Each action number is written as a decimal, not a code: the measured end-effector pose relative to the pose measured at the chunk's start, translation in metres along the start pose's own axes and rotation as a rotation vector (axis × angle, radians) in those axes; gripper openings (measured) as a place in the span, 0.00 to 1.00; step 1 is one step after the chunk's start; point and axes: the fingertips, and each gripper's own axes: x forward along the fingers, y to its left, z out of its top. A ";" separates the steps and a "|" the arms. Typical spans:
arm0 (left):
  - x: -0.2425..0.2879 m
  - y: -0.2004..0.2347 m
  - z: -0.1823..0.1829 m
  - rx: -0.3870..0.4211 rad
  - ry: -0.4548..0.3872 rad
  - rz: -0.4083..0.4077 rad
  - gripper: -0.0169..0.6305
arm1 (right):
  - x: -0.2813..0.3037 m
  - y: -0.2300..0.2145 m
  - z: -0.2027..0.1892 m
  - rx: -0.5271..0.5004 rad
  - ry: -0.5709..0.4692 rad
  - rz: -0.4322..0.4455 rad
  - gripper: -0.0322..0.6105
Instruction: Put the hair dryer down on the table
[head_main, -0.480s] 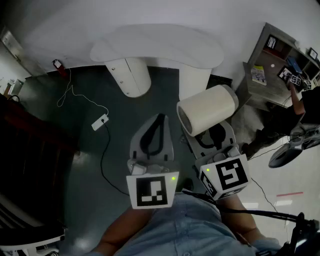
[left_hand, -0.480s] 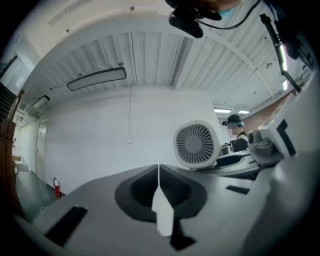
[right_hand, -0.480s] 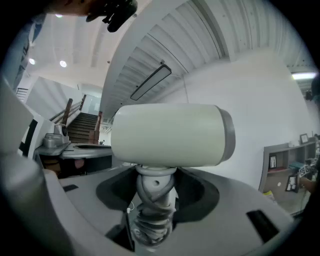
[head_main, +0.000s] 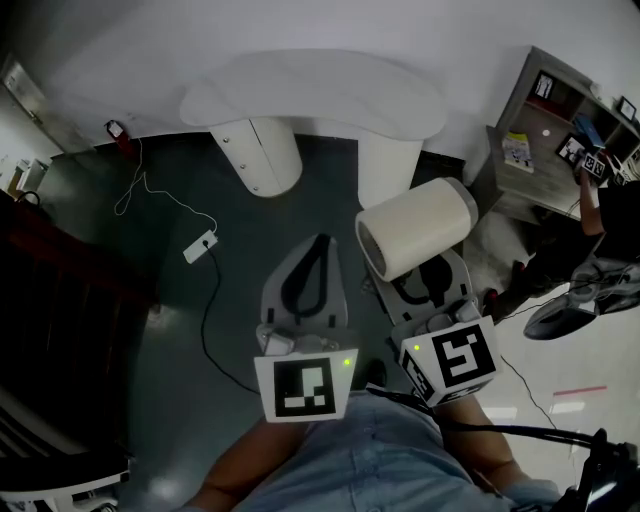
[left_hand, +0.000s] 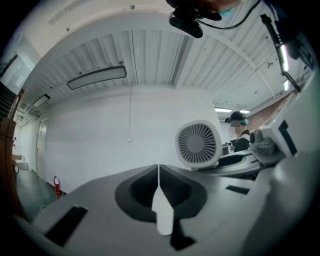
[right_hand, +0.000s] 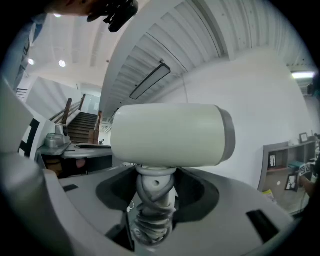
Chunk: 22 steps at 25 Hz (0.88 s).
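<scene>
The hair dryer (right_hand: 170, 135) is in the air, not yet on the counter (head_main: 300, 95). Its pale barrel lies crosswise above the right gripper (right_hand: 152, 210), which is closed round the handle (right_hand: 154, 182), where the grey cord (right_hand: 147, 222) is wound in tight loops. The cord hides the contact itself, so the pads probably bear on the windings rather than on bare plastic. From the head view the dryer hangs over the dark floor (head_main: 180, 320), well short of the white, rounded counter ahead.

The left gripper (left_hand: 159, 192) is level beside it, jaws together with nothing between them, and plays no part in the hold.

The step in hand looks like the carry toward the counter. Next, the right gripper should reach forward over the top, then lower until the barrel or the handle rests on the surface before the jaws part. Since the barrel is round, it may roll once freed, so it is better laid on its side. A power strip (head_main: 200, 243) lies on the floor to the left, clear of the path.
</scene>
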 end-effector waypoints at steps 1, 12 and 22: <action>0.000 -0.001 -0.001 -0.003 0.000 0.000 0.05 | -0.001 0.000 -0.002 -0.001 0.004 -0.001 0.40; 0.037 -0.037 -0.013 -0.016 0.023 0.008 0.05 | -0.008 -0.053 -0.018 0.029 0.030 0.002 0.40; 0.083 -0.037 -0.030 0.011 0.071 0.026 0.05 | 0.029 -0.094 -0.034 0.072 0.048 0.018 0.40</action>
